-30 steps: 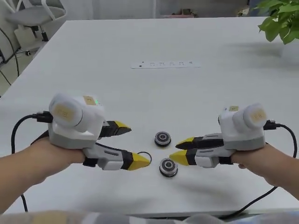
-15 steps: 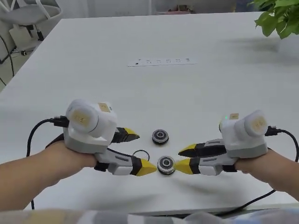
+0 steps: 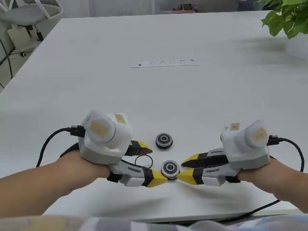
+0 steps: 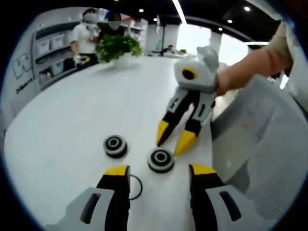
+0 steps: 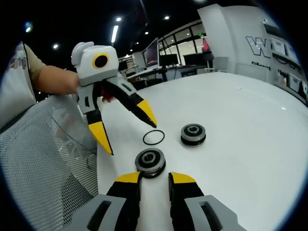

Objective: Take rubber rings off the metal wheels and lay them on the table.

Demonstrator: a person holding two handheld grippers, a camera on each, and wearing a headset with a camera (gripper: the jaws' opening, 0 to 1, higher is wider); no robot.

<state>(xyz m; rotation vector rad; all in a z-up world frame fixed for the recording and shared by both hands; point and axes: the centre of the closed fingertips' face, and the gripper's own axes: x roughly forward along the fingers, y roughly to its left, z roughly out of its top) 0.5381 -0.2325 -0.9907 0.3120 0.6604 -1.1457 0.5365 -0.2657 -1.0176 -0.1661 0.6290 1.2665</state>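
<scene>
Two wheels (image 5: 150,161) (image 5: 193,134), one ring (image 5: 154,137)

My left gripper (image 4: 160,170): I am holding it wide open, with the near wheel (image 4: 160,160) sitting just ahead between its jaws.
My right gripper (image 4: 173,142): pointing in from opposite, its yellow tips reaching that wheel.
Far wheel (image 4: 115,146): lying nearby, apart.
Rubber ring (image 4: 140,186): lying flat beside my left jaw.

White power strip (image 3: 164,62) lying flat, leafy green plant (image 3: 284,19) far right, office chair (image 3: 28,11) far left

Lying flat: near wheel (image 3: 170,169), far wheel (image 3: 164,140); black rubber ring (image 3: 144,161) loose beside.
</scene>
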